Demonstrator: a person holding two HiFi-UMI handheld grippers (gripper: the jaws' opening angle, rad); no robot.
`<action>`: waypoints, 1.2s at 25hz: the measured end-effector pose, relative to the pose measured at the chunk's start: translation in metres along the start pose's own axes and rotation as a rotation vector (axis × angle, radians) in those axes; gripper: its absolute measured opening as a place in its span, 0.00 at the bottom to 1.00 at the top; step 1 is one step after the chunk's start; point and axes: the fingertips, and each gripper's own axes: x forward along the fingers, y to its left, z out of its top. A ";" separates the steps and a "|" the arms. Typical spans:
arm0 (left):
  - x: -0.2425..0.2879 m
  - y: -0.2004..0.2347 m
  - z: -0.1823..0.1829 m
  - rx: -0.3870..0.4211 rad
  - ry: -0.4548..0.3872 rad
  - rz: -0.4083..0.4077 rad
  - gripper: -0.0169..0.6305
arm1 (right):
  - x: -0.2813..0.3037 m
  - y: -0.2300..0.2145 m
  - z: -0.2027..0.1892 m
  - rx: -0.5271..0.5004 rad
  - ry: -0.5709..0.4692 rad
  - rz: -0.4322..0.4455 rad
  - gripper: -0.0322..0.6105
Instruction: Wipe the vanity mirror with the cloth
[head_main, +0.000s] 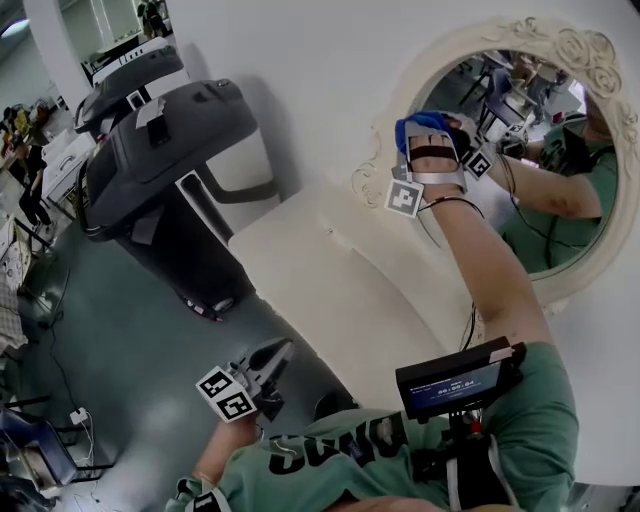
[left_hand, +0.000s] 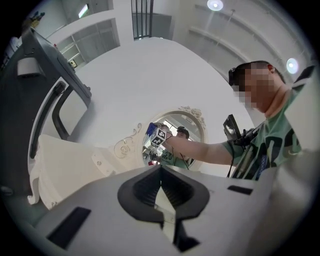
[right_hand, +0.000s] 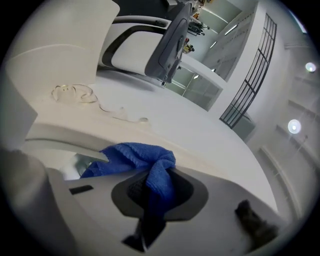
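The big white counter (head_main: 330, 290) is seen below the right claw (right_hand: 155, 192). The round vanity mirror (head_main: 590, 60) is just in front of that claw. The blue cloth (right_hand: 135, 157) is pinched tight in it and held up at the mirror's edge — likely so the glass can be rubbed. The left claw (left_hand: 161, 192) is closed on nothing, low and well away — it seems not to be needed.

**Salon surroundings**

A large dark grey hooded machine (head_main: 165, 150) with a white panel is seen standing on the grey-green floor (head_main: 130, 350), just beside the cream vanity tabletop (head_main: 330, 290). A second machine of the same kind (head_main: 125, 85) is placed behind it. A white plug (head_main: 77, 415) with a cable is laid on the floor. A black railing (right_hand: 250, 80) and a round ceiling light (right_hand: 294, 126) are shown in the right gripper view.
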 end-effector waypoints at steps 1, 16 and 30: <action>-0.004 0.006 -0.004 -0.012 0.004 0.014 0.04 | -0.004 0.019 0.010 0.003 -0.021 0.021 0.11; -0.025 0.002 -0.025 -0.097 0.017 -0.019 0.04 | -0.132 0.218 0.063 0.088 -0.298 0.489 0.12; 0.009 -0.042 0.035 0.035 -0.030 -0.203 0.04 | -0.031 -0.159 -0.146 0.163 0.053 -0.036 0.12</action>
